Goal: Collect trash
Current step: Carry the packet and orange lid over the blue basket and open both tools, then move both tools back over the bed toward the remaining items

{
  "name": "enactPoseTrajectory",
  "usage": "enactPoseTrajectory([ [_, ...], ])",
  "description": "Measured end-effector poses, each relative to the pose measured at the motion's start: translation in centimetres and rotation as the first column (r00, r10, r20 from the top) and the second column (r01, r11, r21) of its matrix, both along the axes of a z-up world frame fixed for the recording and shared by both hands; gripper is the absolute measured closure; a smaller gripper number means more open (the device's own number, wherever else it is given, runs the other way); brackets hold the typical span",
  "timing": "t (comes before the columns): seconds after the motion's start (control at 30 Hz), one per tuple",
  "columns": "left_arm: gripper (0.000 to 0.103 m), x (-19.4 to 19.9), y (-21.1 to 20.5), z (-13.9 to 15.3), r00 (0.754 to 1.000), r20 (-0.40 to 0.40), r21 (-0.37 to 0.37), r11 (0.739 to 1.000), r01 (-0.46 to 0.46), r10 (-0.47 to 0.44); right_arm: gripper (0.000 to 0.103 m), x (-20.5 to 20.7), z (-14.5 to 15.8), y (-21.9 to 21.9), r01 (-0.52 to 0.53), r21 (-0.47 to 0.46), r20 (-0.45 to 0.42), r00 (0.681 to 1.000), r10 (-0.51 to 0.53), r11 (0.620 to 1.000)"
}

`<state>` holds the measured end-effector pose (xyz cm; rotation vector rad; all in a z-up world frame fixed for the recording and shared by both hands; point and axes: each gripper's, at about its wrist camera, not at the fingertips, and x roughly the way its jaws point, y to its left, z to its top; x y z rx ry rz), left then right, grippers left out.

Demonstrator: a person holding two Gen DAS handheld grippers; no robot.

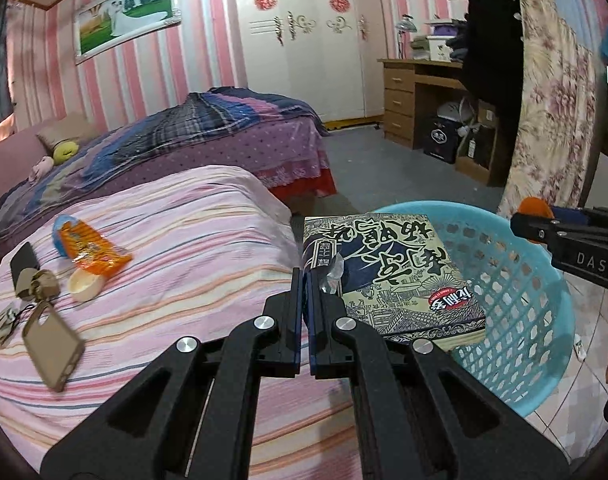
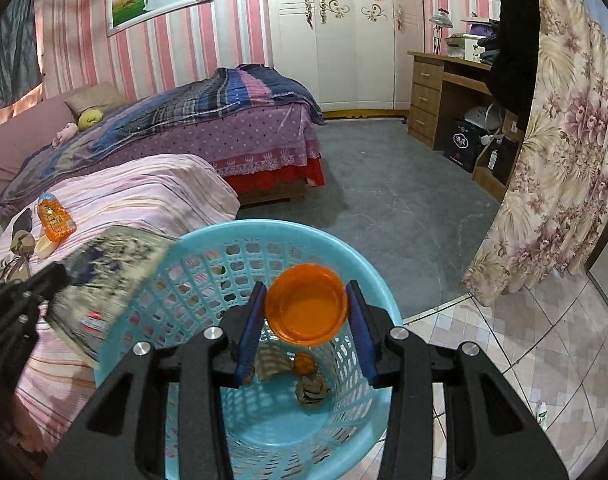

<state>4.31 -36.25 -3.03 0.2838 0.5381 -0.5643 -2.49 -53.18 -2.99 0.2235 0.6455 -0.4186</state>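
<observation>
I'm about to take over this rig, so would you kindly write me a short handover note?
Left claw: shut on the printed flat box, held over the blue basket's rim.
Right claw: shut on the orange lid, above the basket.
Done: some crumpled scraps lie in the basket.
Left: drop both items; the orange wrapper, cream lid and other bits remain on the striped bed.

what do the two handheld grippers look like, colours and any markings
Both are black plastic linkage frames with silver round pivot bolts. The left gripper and right gripper carry flat blue pads on their fingers. White letters "DAS" show on the right one's side in the left wrist view.
</observation>
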Motion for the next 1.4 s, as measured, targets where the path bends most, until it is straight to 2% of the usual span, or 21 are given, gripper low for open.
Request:
enactPoseTrajectory([
  [0.07, 0.1, 0.1, -0.6, -0.3, 1.0, -0.009, 0.005, 1.0, 0.011, -0.011, 0.062, 0.1, 0.0, 0.1, 0.005, 0.005, 0.001, 1.0, -0.005, 1.0],
  [0.13, 0.093, 0.2, -1.0, -0.6, 1.0, -0.018, 0.01, 1.0, 0.022, -0.022, 0.062, 0.0, -0.1, -0.3, 0.017, 0.014, 0.002, 1.0, -0.017, 1.0],
  [0.2, 0.064, 0.2, -1.3, -1.1, 0.998, -0.04, 0.009, 0.999, 0.039, -0.039, 0.062, 0.0, 0.0, -0.3, 0.023, 0.018, 0.002, 1.0, -0.023, 1.0],
  [0.33, 0.056, 0.2, -1.1, -1.7, 0.998, -0.047, 0.002, 0.999, 0.046, -0.045, 0.062, 0.2, 0.0, 0.0, 0.031, 0.024, -0.002, 1.0, -0.031, 0.999],
  [0.43, 0.046, 0.3, -0.8, -1.6, 0.998, -0.05, -0.009, 0.999, 0.045, -0.046, 0.062, 0.3, 0.0, 0.0, 0.031, 0.027, -0.003, 1.0, -0.031, 0.999],
  [0.5, 0.032, 0.3, -0.4, -1.4, 0.998, -0.045, -0.021, 0.999, 0.049, -0.05, 0.062, 0.4, 0.0, 0.2, 0.027, 0.024, -0.005, 1.0, -0.027, 0.999],
  [0.67, 0.027, 0.5, 0.6, -0.9, 1.0, -0.013, -0.006, 1.0, 0.018, -0.018, 0.062, 0.5, -0.1, 0.3, 0.025, 0.023, -0.004, 1.0, -0.025, 0.999],
  [0.83, 0.015, 1.3, 2.4, -0.1, 0.999, 0.005, -0.01, 0.999, -0.036, 0.036, 0.062, 0.8, 0.0, 0.6, 0.023, 0.028, 0.002, 1.0, -0.023, 0.999],
  [1.0, 0.011, 2.3, 4.4, 0.6, 0.997, -0.013, -0.038, 0.997, -0.073, 0.073, 0.061, 1.3, 0.1, 1.3, 0.011, 0.037, 0.01, 1.0, -0.011, 0.999],
  [1.07, 0.01, 2.7, 5.3, 0.9, 0.996, -0.018, -0.051, 0.995, -0.09, 0.09, 0.053, 1.5, 0.2, 1.7, 0.014, 0.026, 0.011, 1.0, -0.015, 1.0],
  [1.13, 0.009, 3.0, 6.2, 1.2, 0.994, -0.016, -0.061, 0.992, -0.107, 0.106, 0.035, 1.9, 0.3, 2.4, 0.009, 0.022, 0.013, 1.0, -0.009, 1.0],
  [1.2, 0.008, 3.1, 6.8, 1.4, 0.993, -0.008, -0.063, 0.991, -0.117, 0.117, 0.033, 2.1, 0.3, 2.6, 0.006, 0.021, 0.012, 1.0, -0.006, 1.0],
  [1.4, 0.006, 3.9, 9.7, 2.3, 0.986, 0.017, -0.068, 0.984, -0.165, 0.167, 0.017, 3.3, 0.7, 4.3, 0.004, -0.009, 0.018, 1.0, -0.004, 1.0],
])
